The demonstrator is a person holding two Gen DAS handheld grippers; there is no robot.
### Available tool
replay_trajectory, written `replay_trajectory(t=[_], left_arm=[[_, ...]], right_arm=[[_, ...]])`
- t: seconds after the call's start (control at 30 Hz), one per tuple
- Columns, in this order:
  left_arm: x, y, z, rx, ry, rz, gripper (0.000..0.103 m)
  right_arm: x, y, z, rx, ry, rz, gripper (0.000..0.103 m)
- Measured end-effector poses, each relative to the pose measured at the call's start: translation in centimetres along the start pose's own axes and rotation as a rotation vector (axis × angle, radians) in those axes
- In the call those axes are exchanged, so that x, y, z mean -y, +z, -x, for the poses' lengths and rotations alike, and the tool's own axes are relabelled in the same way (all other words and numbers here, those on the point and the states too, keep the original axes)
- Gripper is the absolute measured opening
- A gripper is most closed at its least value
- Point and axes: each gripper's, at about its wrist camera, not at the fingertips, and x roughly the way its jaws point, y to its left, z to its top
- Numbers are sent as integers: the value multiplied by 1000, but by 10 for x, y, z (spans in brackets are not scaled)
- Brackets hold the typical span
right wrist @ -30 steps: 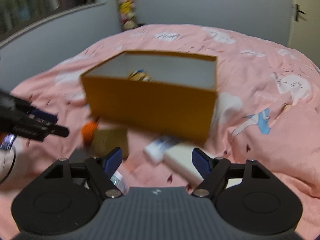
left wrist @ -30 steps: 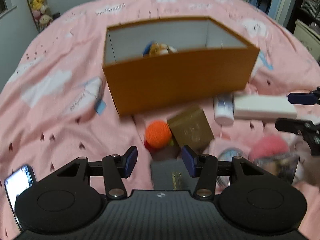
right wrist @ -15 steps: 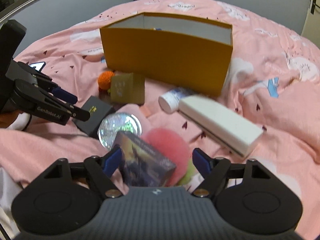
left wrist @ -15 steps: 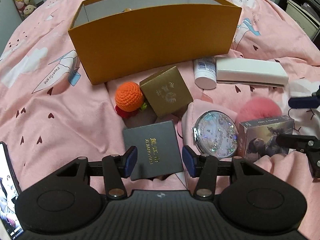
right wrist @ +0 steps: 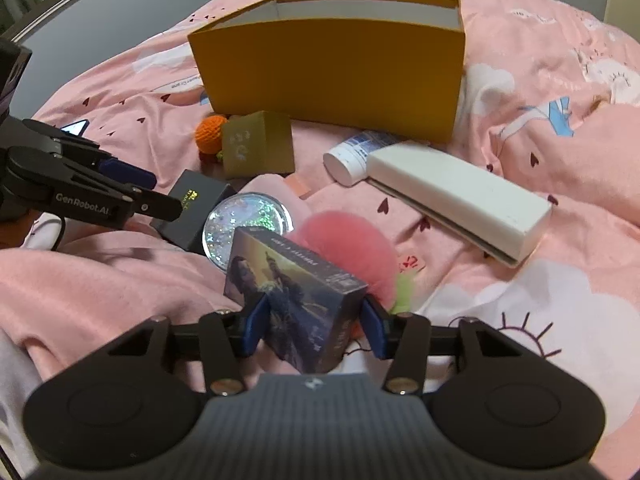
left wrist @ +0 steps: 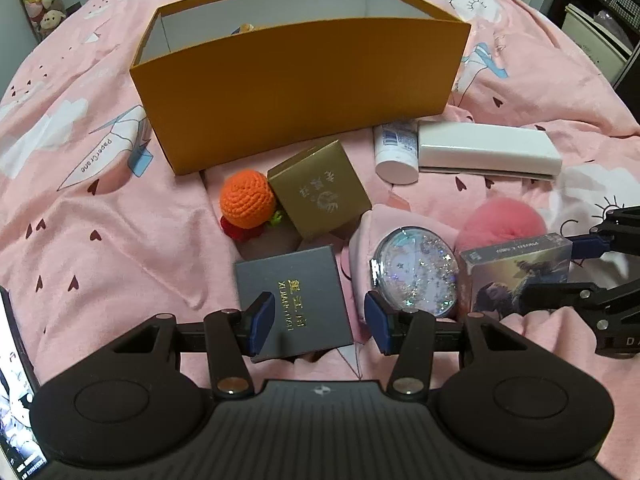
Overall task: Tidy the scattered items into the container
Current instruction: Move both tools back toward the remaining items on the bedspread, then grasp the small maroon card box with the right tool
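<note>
An orange cardboard container (left wrist: 304, 92) stands open on the pink bedspread, with a toy (left wrist: 244, 29) peeking over its wall. In front lie a dark box (left wrist: 292, 292), a glitter compact (left wrist: 416, 272), a pink pompom (left wrist: 504, 220) and a picture box (right wrist: 292, 280). My right gripper (right wrist: 314, 328) is closing its jaws on the picture box, and both pads touch its sides. My left gripper (left wrist: 318, 328) stands open over the near edge of the dark box, its right pad clear of it.
A gold box (left wrist: 320, 192) and an orange crochet ball (left wrist: 248, 200) sit just before the container. A white tube (left wrist: 394, 152) and a long white case (left wrist: 484, 150) lie to the right. A lit phone (left wrist: 12, 380) rests at the far left.
Both grippers have dropped closer to the scattered items. The right jaws have narrowed from wide apart onto the picture box. The left jaws keep the same width.
</note>
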Motion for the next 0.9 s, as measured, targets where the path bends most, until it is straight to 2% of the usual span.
replay_trajectory(t=[0.23, 0.47, 0.6, 0.77, 0.9], left_arm=[[4, 0, 5, 13, -8, -20, 58], [2, 0, 6, 19, -4, -21, 58], [1, -1, 7, 24, -6, -19, 58], [-1, -1, 8, 26, -2, -22, 58], [-1, -1, 8, 26, 0, -22, 58]], right_arm=[[-9, 8, 9, 36, 50, 51, 46], [-24, 20, 9, 48, 84, 208, 45], [-24, 27, 2, 20, 121, 286, 45], [-14, 33, -27, -70, 175, 261, 55], [-12, 34, -35, -72, 207, 211, 52]])
